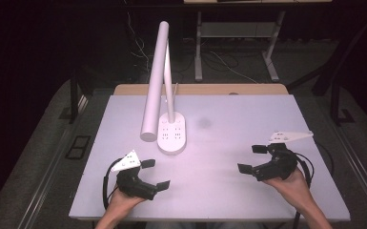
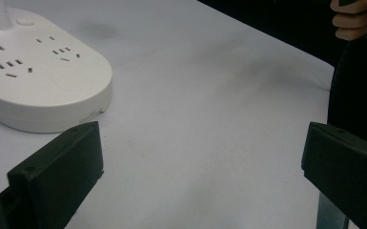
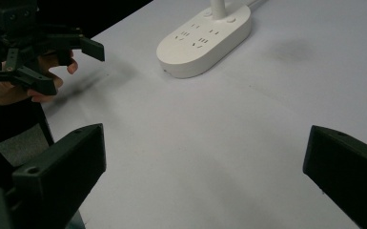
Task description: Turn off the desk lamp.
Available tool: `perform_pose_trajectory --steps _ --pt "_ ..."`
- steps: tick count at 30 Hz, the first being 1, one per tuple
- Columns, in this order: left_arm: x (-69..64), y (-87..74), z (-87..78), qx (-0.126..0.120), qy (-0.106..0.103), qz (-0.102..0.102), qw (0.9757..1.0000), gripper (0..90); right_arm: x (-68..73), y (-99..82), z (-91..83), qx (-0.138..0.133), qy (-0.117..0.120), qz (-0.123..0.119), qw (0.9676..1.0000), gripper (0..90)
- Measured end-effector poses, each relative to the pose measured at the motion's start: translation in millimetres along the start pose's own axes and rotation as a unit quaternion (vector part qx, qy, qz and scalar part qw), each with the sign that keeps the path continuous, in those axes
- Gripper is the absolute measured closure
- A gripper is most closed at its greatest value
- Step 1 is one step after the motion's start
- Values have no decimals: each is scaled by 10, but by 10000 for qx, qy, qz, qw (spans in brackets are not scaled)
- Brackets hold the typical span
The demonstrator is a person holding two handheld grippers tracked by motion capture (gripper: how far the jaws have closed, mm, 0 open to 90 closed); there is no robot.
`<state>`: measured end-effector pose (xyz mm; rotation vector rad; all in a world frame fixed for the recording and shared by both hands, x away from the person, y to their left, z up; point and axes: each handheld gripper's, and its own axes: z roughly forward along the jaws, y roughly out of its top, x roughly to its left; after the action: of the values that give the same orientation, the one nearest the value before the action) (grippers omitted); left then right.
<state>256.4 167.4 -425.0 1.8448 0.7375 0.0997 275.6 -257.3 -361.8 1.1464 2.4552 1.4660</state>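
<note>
White tabletop point(image 1: 248, 143) fills the scene, dark floor around it. From above, the white desk lamp with an oval socket base point(image 1: 172, 133) stands left of centre, its tube head leaning forward; the gripper views show the base's sockets close up. The left gripper point(image 1: 155, 174) and right gripper point(image 1: 251, 159) hover near the front edge, both with jaws spread wide and empty. Bare surface lies between them.

Left gripper point(image 1: 155, 174) and right gripper point(image 1: 252, 159) held low in the hands, jaws spread wide, nothing between the fingertips, tips pointing inward toward each other.
</note>
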Motion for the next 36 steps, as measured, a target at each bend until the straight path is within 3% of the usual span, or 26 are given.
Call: perform_pose_trajectory --steps 14,36 --pt "25 11 -63 -309 79 -3 9995 0 73 344 121 78 79 -255 9996 6" --pt "54 34 -97 -391 147 -34 9991 0 68 780 484 246 185 -465 9984 6"
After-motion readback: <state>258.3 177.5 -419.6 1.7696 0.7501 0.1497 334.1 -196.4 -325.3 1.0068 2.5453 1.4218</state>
